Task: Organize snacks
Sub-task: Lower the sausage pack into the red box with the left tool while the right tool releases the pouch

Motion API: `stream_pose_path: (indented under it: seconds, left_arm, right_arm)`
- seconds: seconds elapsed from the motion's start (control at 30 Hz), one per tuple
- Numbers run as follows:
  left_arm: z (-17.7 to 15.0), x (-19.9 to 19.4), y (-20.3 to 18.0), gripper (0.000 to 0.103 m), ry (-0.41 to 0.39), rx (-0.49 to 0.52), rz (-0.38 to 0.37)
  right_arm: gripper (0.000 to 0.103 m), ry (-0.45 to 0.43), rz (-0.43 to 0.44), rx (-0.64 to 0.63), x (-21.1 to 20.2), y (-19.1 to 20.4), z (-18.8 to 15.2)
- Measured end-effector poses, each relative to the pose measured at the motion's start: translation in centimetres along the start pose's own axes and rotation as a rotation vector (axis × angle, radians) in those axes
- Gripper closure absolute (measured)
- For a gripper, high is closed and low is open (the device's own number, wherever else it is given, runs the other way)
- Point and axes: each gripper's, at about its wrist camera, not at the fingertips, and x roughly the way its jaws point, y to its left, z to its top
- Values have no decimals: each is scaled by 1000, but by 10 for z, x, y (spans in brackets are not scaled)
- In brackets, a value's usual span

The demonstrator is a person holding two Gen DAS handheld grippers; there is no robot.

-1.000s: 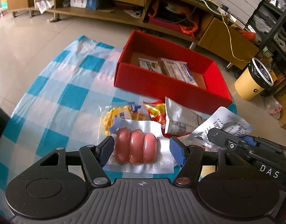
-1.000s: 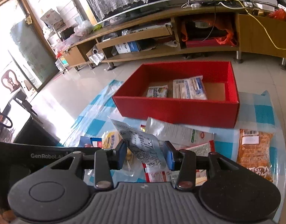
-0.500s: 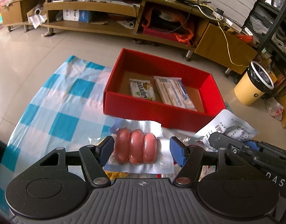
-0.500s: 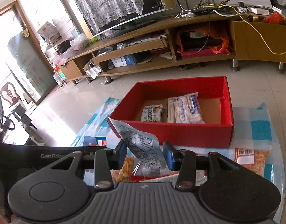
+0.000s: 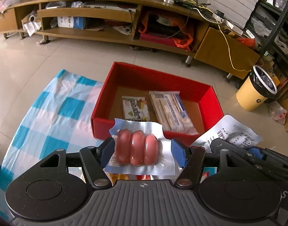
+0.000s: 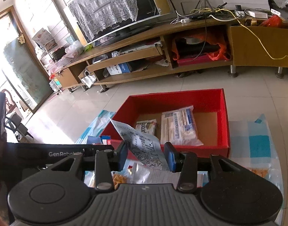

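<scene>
My left gripper (image 5: 142,151) is shut on a clear pack of three pink sausages (image 5: 137,147), held just before the near wall of the red box (image 5: 104,121). My right gripper (image 6: 146,155) is shut on a silver printed snack pouch (image 6: 144,146), which stands up in front of the red box (image 6: 224,118). That same pouch (image 5: 230,131) and the right gripper's black body show at the right of the left wrist view. Inside the box lie a small green-and-white packet (image 5: 135,110) and a long white packet with blue print (image 5: 172,110).
A blue-and-white checked cloth (image 5: 49,116) covers the surface under the box. More snack packs (image 6: 121,179) lie below the right gripper. Behind stand a long wooden TV cabinet (image 5: 106,15), a yellow bin (image 5: 257,92) at the right, and tiled floor (image 5: 31,62).
Both grippers have carried their packs forward toward the red box, which now sits closer and lower in both views. The loose snacks on the cloth have slipped under the grippers.
</scene>
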Motion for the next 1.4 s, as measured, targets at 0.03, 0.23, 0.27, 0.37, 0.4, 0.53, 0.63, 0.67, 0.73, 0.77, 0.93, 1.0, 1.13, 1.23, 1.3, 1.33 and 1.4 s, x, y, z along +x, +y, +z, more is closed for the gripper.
stream_pose_path:
  seconds: [0.03, 0.23, 0.27, 0.37, 0.4, 0.53, 0.63, 0.67, 0.73, 0.77, 0.93, 1.0, 1.13, 1.23, 1.3, 1.33, 1.4]
  left_arm:
    - [3, 2, -1, 31, -3, 1, 0]
    - [26, 18, -9, 31, -23, 5, 3]
    - [29, 22, -10, 31, -24, 8, 5]
    - [37, 34, -14, 31, -26, 20, 15]
    - [39, 38, -15, 31, -27, 25, 20]
    - [46, 55, -15, 31, -17, 29, 32]
    - [49, 68, -13, 30, 0, 24, 39]
    - [49, 71, -12, 29, 7, 24, 41]
    - [49, 78, -10, 27, 19, 22, 51]
    - [48, 81, -9, 24, 25, 21, 55]
    - [48, 87, 4, 17, 60, -34, 46]
    - [48, 86, 7, 17, 65, -48, 39]
    - [49, 82, 5, 15, 49, -40, 52]
    - [51, 78, 5, 12, 34, -48, 51]
    - [51, 74, 3, 8, 15, -51, 44]
    - [52, 74, 3, 4, 8, -50, 46]
    - [53, 71, 1, 3, -10, -46, 58]
  right_arm:
    - [63, 0, -1, 0, 2, -1, 3]
    - [63, -6, -21, 18, 19, -15, 19]
    - [63, -6, -24, 23, 23, -18, 22]
    - [63, -3, -33, 43, 35, -28, 31]
    - [63, 0, -37, 48, 38, -32, 33]
    - [63, 23, -53, 66, 57, -44, 38]
    - [63, 41, -56, 85, 71, -51, 40]
    - [63, 45, -60, 91, 75, -53, 41]
    - [62, 59, -69, 99, 84, -55, 40]
    - [62, 64, -76, 101, 88, -56, 40]
    - [50, 98, -102, 107, 99, -58, 36]
    - [49, 102, -108, 112, 98, -61, 35]
    - [48, 95, -126, 117, 93, -65, 35]
    - [47, 94, -124, 118, 88, -65, 34]
    - [47, 96, -117, 112, 87, -62, 34]
    - [47, 95, -115, 107, 86, -61, 34]
    - [47, 96, -107, 97, 85, -58, 34]
